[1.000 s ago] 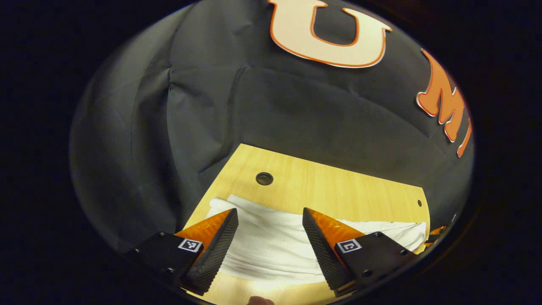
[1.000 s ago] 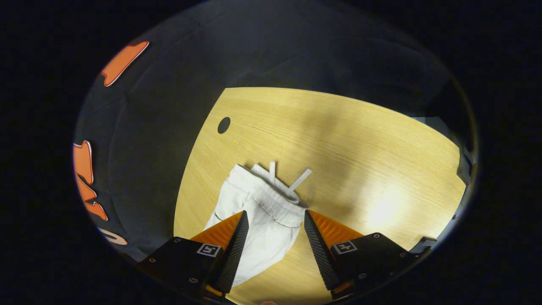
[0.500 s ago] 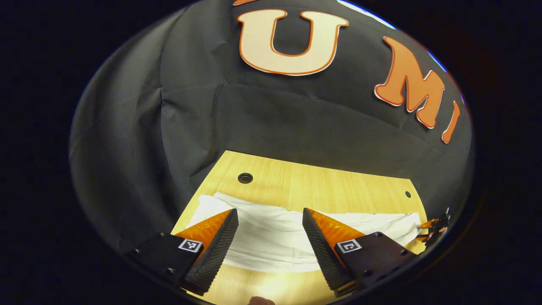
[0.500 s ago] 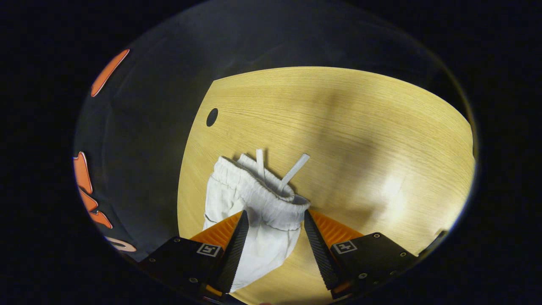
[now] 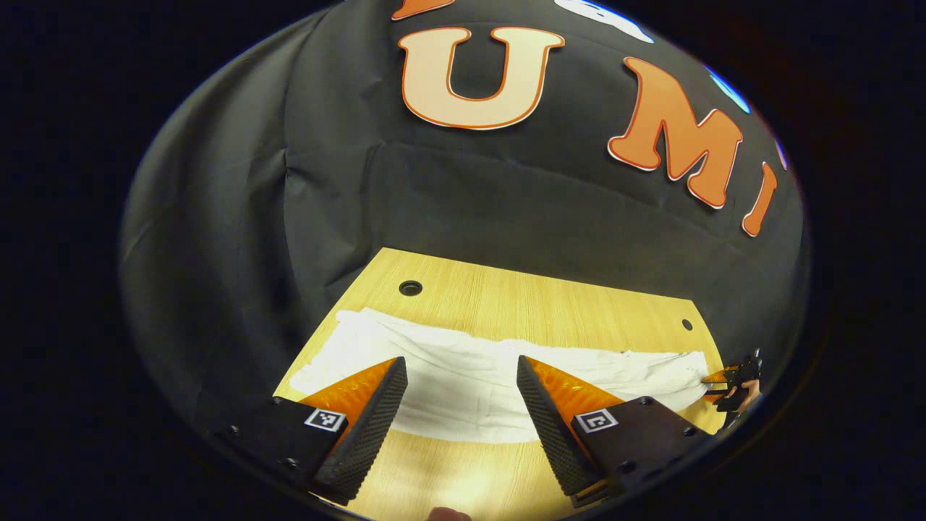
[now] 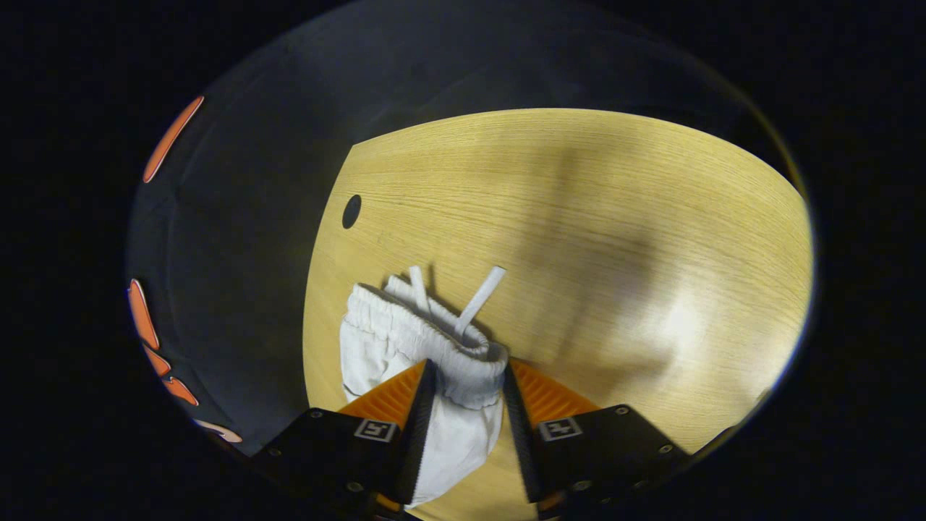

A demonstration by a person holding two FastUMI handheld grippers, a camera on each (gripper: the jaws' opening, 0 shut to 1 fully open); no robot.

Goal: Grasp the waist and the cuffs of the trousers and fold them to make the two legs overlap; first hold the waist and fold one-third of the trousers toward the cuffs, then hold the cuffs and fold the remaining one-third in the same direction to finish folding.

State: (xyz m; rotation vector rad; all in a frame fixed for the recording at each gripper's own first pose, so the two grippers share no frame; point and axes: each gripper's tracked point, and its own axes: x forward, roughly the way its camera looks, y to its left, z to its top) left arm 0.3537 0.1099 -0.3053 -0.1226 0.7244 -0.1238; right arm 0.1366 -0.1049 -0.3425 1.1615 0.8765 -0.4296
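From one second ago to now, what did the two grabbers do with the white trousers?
The right gripper narrowed its fingers around the gathered waistband of the white cloth trousers; whether both press on it, I cannot tell. The left gripper drew back, so more of the legs shows. It stayed open, and the trousers stayed flat on the light wooden table.

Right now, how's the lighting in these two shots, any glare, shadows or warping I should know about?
Right gripper view: a bright glare patch on the wooden table at right, a broad soft shadow band up the middle; the waistband and drawstrings are sharp. Left gripper view: even, dimmer light, the white trousers nearly blown out with faint folds; fisheye bows the table's edges in both.
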